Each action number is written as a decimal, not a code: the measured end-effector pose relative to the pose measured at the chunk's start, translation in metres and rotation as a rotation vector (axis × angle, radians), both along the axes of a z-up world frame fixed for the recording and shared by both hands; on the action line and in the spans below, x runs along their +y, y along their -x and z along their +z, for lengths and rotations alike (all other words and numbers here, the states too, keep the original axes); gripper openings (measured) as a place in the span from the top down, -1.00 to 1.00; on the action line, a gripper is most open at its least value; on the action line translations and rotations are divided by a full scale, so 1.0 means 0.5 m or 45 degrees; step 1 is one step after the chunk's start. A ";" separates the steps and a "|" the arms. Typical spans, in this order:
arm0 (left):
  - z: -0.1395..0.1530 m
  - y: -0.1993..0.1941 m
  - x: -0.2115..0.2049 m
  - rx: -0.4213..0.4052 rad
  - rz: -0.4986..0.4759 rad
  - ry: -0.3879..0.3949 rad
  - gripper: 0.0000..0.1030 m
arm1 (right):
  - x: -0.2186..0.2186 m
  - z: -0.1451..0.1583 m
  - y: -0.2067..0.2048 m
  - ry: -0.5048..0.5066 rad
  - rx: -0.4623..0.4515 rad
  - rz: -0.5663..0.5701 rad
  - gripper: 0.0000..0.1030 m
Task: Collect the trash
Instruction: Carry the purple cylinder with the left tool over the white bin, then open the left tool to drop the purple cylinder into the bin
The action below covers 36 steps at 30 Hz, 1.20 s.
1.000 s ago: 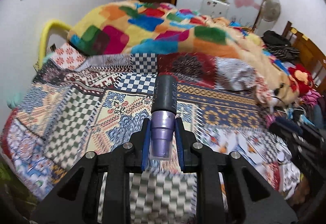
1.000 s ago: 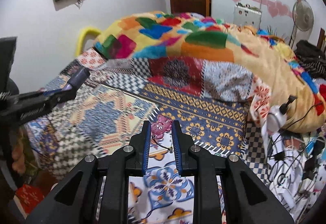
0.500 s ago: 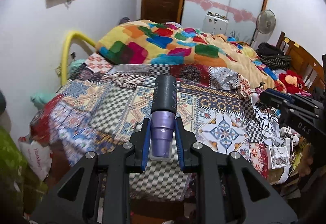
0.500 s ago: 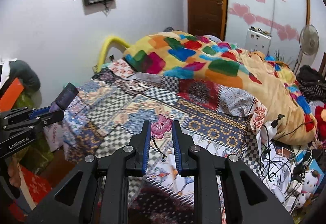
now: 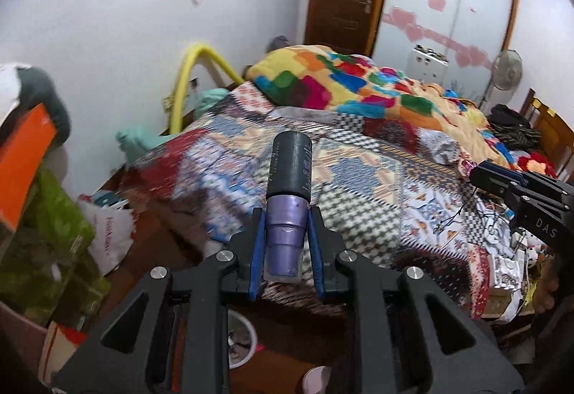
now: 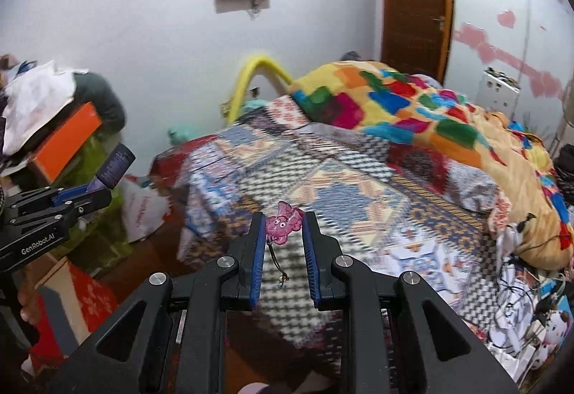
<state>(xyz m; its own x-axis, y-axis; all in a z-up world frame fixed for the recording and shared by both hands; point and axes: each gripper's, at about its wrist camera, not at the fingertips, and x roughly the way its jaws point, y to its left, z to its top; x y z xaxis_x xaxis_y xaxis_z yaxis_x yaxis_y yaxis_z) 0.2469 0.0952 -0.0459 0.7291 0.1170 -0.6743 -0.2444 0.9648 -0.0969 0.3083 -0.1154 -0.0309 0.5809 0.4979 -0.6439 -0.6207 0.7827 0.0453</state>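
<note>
Motion blur smears the patchwork bedspread (image 5: 358, 179) at the bed's near corner in both views, so its pattern there cannot be read, and the floor items below that corner are cut off by the gripper bodies. Print on the dark cap of the held bottle is too small to make out. Beside the bed, toward the wall, stand a yellow curved tube (image 5: 186, 78), a white plastic bag (image 5: 111, 232) and a stack topped by an orange box (image 6: 68, 143); a multicoloured blanket (image 6: 394, 100) lies heaped on the bed's far side, and tangled cables (image 6: 520, 272) lie at its right edge. The left gripper (image 5: 287, 250) is clenched on a small purple bottle (image 5: 287, 214) with a black cap, held above the bed's near corner. The right gripper (image 6: 285, 250) pinches a pink cartoon charm (image 6: 283, 222) at its fingertips, its dark cord dangling between the jaws, likewise above the bed's near edge.
</note>
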 end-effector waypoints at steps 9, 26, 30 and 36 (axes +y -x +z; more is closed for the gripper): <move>-0.068 0.118 0.109 0.065 0.158 0.049 0.57 | 0.137 -0.050 0.084 0.015 0.095 0.177 0.64; -0.314 0.181 0.232 0.370 0.218 0.151 0.57 | 0.352 -0.257 0.168 0.262 0.342 0.420 0.64; -0.371 0.189 0.246 0.436 0.233 0.212 0.57 | 0.389 -0.314 0.171 0.325 0.427 0.461 0.63; -0.445 0.193 0.252 0.537 0.251 0.278 0.57 | 0.434 -0.386 0.161 0.391 0.530 0.493 0.63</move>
<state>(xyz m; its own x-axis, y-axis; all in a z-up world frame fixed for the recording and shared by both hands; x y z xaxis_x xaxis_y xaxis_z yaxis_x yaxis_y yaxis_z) 0.1505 0.2213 -0.2685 0.3667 0.0484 -0.9291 -0.4807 0.8649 -0.1447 0.2279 0.1014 -0.2237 0.0671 0.3787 -0.9231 -0.8398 0.5210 0.1526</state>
